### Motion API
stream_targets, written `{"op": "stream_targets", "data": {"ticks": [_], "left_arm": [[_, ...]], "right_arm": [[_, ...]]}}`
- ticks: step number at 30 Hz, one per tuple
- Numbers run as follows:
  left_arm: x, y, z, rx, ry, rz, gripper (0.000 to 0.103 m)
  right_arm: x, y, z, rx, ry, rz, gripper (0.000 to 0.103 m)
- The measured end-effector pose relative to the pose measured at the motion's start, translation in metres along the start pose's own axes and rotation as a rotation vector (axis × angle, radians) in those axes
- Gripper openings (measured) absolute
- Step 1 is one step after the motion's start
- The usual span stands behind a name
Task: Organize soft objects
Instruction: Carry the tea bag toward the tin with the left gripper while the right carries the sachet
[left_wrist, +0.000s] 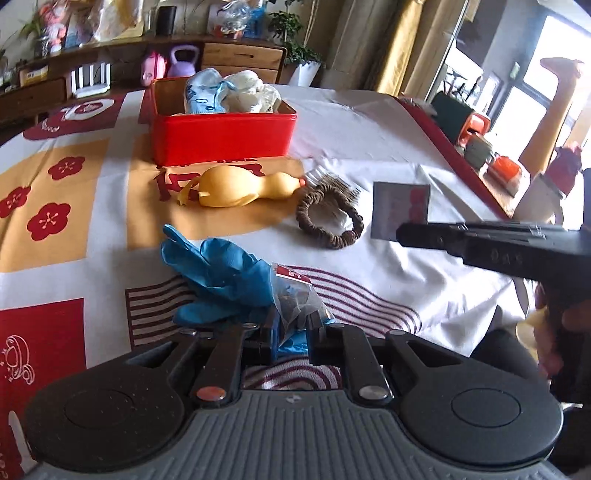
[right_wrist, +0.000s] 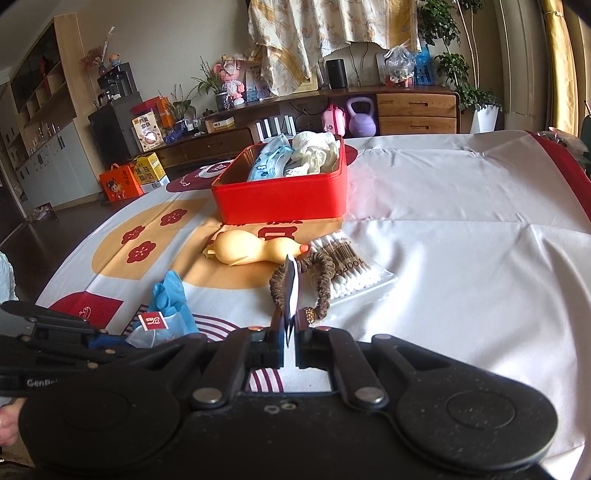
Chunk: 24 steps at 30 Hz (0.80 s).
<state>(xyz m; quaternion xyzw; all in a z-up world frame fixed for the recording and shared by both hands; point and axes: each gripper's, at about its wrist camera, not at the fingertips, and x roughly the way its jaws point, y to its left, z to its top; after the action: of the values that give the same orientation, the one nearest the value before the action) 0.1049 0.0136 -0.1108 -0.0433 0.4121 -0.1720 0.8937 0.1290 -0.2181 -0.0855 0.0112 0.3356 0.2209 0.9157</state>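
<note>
My left gripper (left_wrist: 293, 325) is low over the tablecloth, shut on a clear tea bag (left_wrist: 295, 295) with a red tag. A fold of the blue glove (left_wrist: 221, 280) is also caught between its jaws, and the rest of the glove lies just ahead. My right gripper (right_wrist: 291, 332) is shut on a thin flat packet (right_wrist: 291, 291), which I see edge-on here. In the left wrist view the same flat packet (left_wrist: 400, 210) shows its grey face with a red mark. The red tin box (left_wrist: 221, 136) at the back holds blue-patterned and white cloths (left_wrist: 236, 92).
A yellow rubber toy (left_wrist: 236, 186) lies in front of the box. Right of it are a brown scrunchie (left_wrist: 328, 218) and a pack of cotton swabs (right_wrist: 347, 262). The table's red-trimmed edge (left_wrist: 461, 155) runs along the right, with chairs beyond.
</note>
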Motion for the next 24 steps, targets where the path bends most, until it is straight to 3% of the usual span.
{"op": "stream_targets", "data": {"ticks": [3,6,11,13,15,19,24], "left_arm": [[-0.006,-0.008,-0.002,0.042,-0.023,0.0,0.017],[-0.007,-0.015,-0.002,0.076,-0.042,0.009,0.032],[-0.001,-0.015,0.002,0.07,-0.057,0.037,0.032],[0.002,-0.02,0.002,0.107,-0.068,0.084,0.032],[0.0,-0.025,0.002,0.128,-0.083,0.086,0.03],[-0.004,-0.03,0.002,0.154,-0.113,0.112,0.01],[0.0,-0.022,0.001,0.112,-0.088,0.104,0.004]], "right_arm": [[0.0,0.0,-0.001,0.0,0.0,0.004,0.005],[0.001,0.0,-0.002,0.001,0.001,0.004,0.005],[0.001,0.0,-0.003,0.003,0.002,0.002,0.005],[0.001,0.0,-0.003,0.004,0.002,0.001,0.005],[0.001,0.0,-0.003,0.004,0.002,0.001,0.005],[0.002,0.0,-0.003,0.005,0.002,0.001,0.005],[0.002,-0.001,-0.003,0.003,0.002,0.005,0.005]]}}
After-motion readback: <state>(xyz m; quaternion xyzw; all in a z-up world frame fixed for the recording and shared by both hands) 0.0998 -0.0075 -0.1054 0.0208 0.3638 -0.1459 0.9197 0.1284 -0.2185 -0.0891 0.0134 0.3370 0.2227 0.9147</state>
